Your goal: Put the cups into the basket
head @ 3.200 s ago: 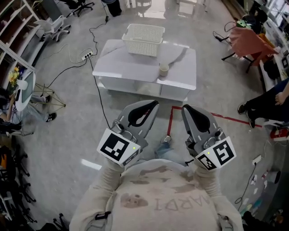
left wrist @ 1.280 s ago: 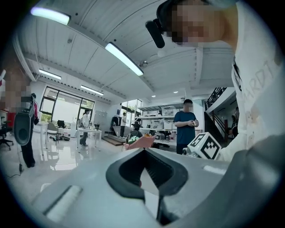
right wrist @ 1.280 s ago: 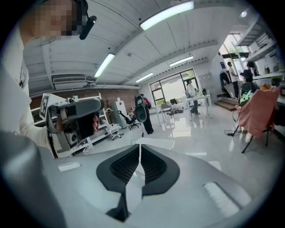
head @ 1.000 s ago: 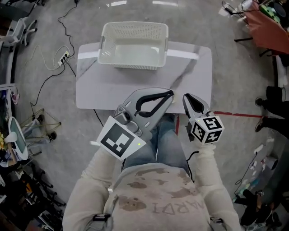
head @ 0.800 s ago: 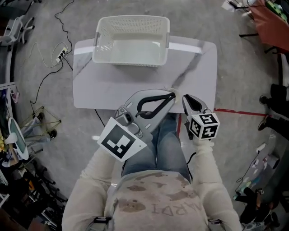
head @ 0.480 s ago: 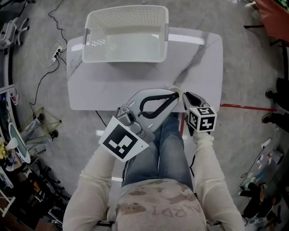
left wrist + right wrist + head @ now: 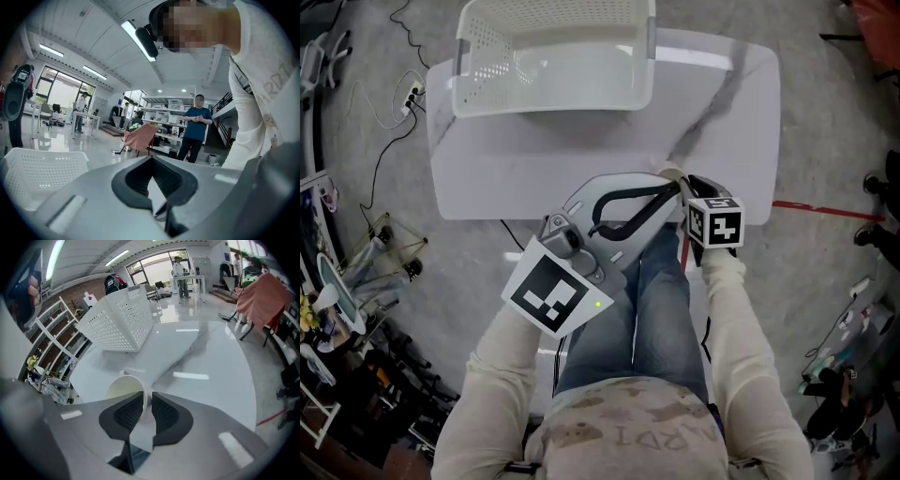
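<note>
Beyond the cup (image 7: 123,389), a basket (image 7: 119,319) tops the table (image 7: 211,357).

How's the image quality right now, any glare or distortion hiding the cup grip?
Head view: sharp, glare streak on the table by the basket. Right gripper view: fisheye bending, glare bars on the table, yet the cup rim in the right gripper reads clearly. Left gripper view: tilted toward bright ceiling lights, warped.

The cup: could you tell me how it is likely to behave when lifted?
The cup looks thin-walled and seems empty, so probably light and easily dented. The right gripper pinches only one wall at the rim, so it may tilt when lifted. On the glossy table it would likely slide if nudged.
</note>
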